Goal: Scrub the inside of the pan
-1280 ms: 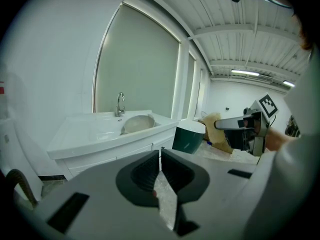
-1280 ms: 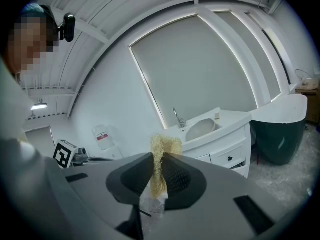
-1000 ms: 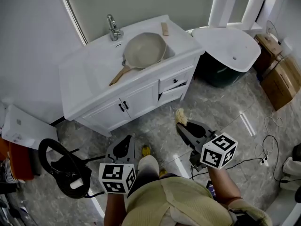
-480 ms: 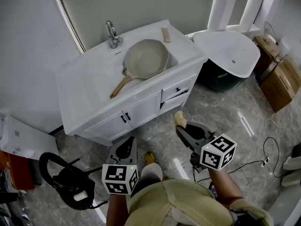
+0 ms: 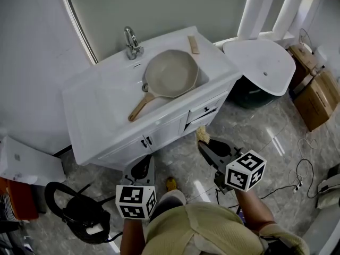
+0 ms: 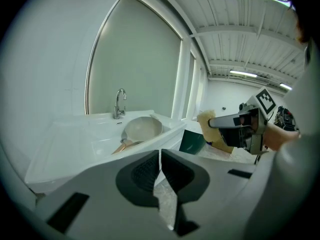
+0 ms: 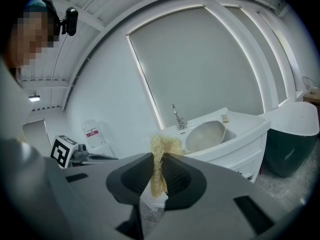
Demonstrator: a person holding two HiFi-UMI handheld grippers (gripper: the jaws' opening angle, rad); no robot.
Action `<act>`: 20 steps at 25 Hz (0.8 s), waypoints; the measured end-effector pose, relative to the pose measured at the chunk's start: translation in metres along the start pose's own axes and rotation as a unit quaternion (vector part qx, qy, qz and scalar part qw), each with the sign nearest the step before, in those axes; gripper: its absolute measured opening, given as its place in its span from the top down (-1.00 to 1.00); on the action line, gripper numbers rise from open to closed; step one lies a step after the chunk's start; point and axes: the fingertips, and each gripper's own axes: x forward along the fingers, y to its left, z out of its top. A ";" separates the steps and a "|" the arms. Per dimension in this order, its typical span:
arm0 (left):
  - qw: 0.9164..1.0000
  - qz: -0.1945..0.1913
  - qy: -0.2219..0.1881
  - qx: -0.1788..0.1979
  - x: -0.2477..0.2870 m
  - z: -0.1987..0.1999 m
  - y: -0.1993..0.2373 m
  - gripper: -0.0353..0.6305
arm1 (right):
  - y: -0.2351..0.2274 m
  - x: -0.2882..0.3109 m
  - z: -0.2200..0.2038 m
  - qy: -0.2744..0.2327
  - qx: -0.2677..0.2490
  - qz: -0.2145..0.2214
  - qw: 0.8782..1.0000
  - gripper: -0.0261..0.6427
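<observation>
A beige pan [image 5: 171,73] with a wooden handle [image 5: 137,108] lies in the basin of the white vanity [image 5: 95,116], below the faucet [image 5: 133,42]. Both grippers are held low over the floor, well short of the vanity. My left gripper [image 5: 142,163] is shut with nothing between its jaws [image 6: 160,156]. My right gripper [image 5: 204,143] is shut on a yellowish loofah scrubber [image 7: 160,149], whose frayed top sticks up past the jaws [image 5: 202,134]. The pan [image 6: 142,128] shows far ahead in both gripper views [image 7: 206,134].
A small wooden block [image 5: 193,44] lies on the counter behind the pan. A dark green bin with a white round lid [image 5: 263,57] stands right of the vanity, with cardboard boxes [image 5: 317,89] beyond it. A black appliance [image 5: 79,214] sits on the floor at left, cables [image 5: 300,169] at right.
The vanity and pan have drawn nearer and shifted right in the head view as the person steps toward them. Both grippers keep their pose and stay shut.
</observation>
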 end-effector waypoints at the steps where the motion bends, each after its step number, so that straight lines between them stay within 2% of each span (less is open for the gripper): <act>1: 1.000 -0.001 0.001 -0.001 0.003 0.001 0.004 0.69 | -0.001 0.005 0.002 0.002 -0.001 -0.002 1.000 0.71; 9: 1.000 0.002 0.000 -0.011 0.024 0.013 0.046 0.69 | -0.010 0.052 0.019 0.008 -0.009 -0.009 1.000 0.71; 20: 1.000 -0.010 0.019 0.021 0.057 0.025 0.071 0.69 | -0.027 0.099 0.037 0.011 -0.020 -0.017 1.000 0.70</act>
